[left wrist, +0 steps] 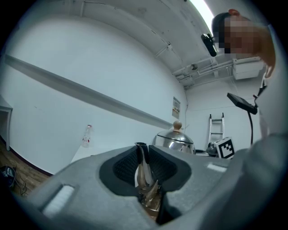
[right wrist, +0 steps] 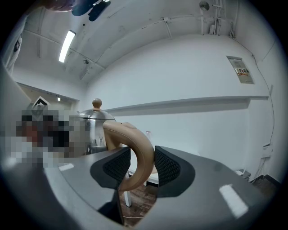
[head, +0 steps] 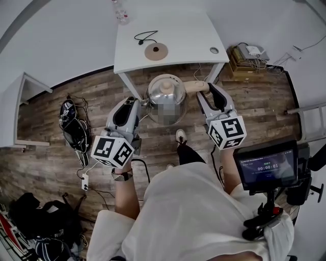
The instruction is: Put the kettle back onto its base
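Observation:
A shiny steel kettle with a wooden lid knob hangs in the air above the wooden floor, just in front of a white table. Its round tan base lies on that table with a black cord beside it. My left gripper is shut on the kettle's spout, seen between the pads in the left gripper view. My right gripper is shut on the curved tan handle, which runs between its ribbed pads. The kettle body shows left of the handle.
A clear bottle stands at the table's far edge, and a cable hole is at its right side. Bags and cables lie on the floor to the left. A screen on a stand is at right, a ladder beyond.

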The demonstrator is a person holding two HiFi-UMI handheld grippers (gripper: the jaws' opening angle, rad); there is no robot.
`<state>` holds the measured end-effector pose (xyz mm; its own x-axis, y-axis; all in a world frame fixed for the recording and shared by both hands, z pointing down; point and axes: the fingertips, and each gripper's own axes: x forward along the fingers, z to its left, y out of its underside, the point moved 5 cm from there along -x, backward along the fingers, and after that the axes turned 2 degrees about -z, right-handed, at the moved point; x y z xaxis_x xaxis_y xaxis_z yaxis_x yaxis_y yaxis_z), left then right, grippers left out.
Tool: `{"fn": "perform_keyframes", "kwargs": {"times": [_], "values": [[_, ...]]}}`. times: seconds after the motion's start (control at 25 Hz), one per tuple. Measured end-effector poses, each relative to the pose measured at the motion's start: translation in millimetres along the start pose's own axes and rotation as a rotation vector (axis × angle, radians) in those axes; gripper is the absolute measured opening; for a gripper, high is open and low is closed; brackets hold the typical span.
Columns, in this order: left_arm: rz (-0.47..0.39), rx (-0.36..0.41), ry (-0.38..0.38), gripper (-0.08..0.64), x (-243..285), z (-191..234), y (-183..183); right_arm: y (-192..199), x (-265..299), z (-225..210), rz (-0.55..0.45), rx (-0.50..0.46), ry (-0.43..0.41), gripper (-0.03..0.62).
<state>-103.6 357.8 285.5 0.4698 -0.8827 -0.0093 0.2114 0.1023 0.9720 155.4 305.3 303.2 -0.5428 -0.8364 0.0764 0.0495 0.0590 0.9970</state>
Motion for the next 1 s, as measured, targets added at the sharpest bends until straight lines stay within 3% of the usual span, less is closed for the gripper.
{"fn": "perform_keyframes", "kwargs": {"times": [0.4,0.6,1.0], "values": [[0.021,-0.016,-0.02,0.074,87,40,-6,-1,79,-57,0.037,0.018,-0.01,0.167],[0.056,-0.042,-0.05,0.074,171,75,-7,1,153,-114,0.072,0.034,-0.025,0.167],[0.028,-0.023,-0.084,0.074,167,84,-15,-5,165,-107,0.062,0.03,-0.054,0.167]]}}
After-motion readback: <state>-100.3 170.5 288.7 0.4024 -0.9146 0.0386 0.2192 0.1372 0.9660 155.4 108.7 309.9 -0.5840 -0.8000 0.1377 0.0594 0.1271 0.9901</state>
